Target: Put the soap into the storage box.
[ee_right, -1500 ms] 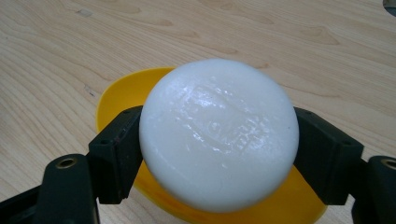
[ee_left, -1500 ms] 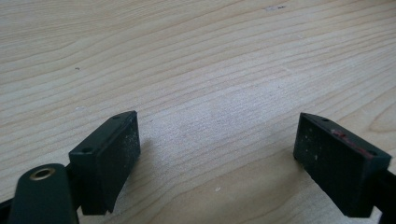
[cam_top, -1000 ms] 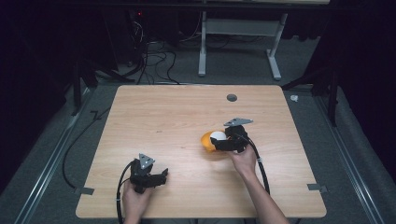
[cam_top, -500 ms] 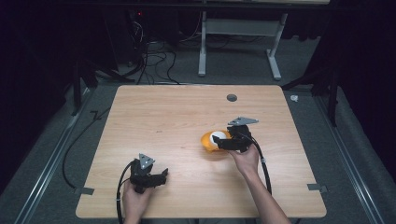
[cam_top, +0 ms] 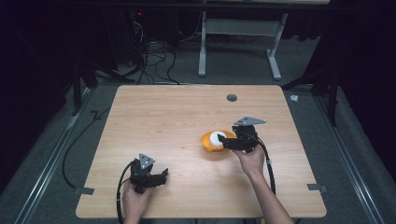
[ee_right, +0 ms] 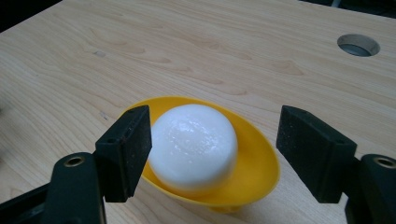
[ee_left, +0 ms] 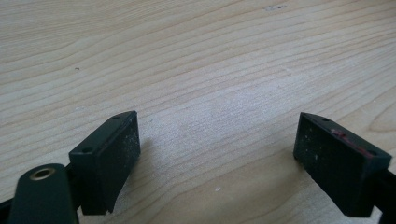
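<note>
Setting: lab or recording studio. Evidence: pale wooden table [cam_top: 177, 121] with round cable hole [cam_top: 231, 97], standing alone on grey carpet [cam_top: 51, 158]; black-draped, dark surround; cable tangle [cam_top: 152, 60] on floor behind; white frame legs [cam_top: 275, 51]; tape marks [cam_top: 317, 187] at table corners; floor rails [cam_top: 348, 154] alongside.
</note>
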Available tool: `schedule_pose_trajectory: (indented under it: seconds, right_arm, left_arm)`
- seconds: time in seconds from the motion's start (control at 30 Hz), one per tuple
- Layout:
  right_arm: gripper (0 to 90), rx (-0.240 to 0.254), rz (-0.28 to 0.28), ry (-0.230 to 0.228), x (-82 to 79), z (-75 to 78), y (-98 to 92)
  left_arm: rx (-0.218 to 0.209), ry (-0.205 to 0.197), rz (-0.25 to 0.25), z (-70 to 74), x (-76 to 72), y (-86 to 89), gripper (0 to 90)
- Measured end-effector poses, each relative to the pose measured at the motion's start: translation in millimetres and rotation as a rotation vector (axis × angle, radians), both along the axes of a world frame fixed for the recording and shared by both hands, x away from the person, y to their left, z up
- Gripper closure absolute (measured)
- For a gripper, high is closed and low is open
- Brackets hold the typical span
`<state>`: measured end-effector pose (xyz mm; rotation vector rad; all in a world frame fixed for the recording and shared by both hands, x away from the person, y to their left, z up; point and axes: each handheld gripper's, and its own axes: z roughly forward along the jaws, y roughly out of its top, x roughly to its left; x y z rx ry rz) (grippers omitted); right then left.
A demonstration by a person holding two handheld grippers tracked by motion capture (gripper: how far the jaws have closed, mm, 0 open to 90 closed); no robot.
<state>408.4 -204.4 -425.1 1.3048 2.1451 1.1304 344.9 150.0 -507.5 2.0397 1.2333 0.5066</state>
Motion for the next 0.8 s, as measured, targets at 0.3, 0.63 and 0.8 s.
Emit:
schedule_pose_trajectory:
  seconds: [0.3, 0.63, 0.8]
  right_arm:
    - [27.6, 0.013, -0.011, -0.017, -6.4, 6.1, -9.5]
    - [27.6, 0.02, -0.023, -0.041, -14.8, 13.2, -19.2]
    - [27.7, 0.025, -0.033, -0.05, -19.5, 13.6, -25.5]
  left_arm:
    - [0.001, 0.0, 0.0, 0.0, 0.0, 0.0, 15.0]
    - [0.001, 0.0, 0.001, 0.0, -0.1, -0.1, 15.0]
    - [0.001, 0.001, 0.0, 0.1, -0.1, 0.0, 15.0]
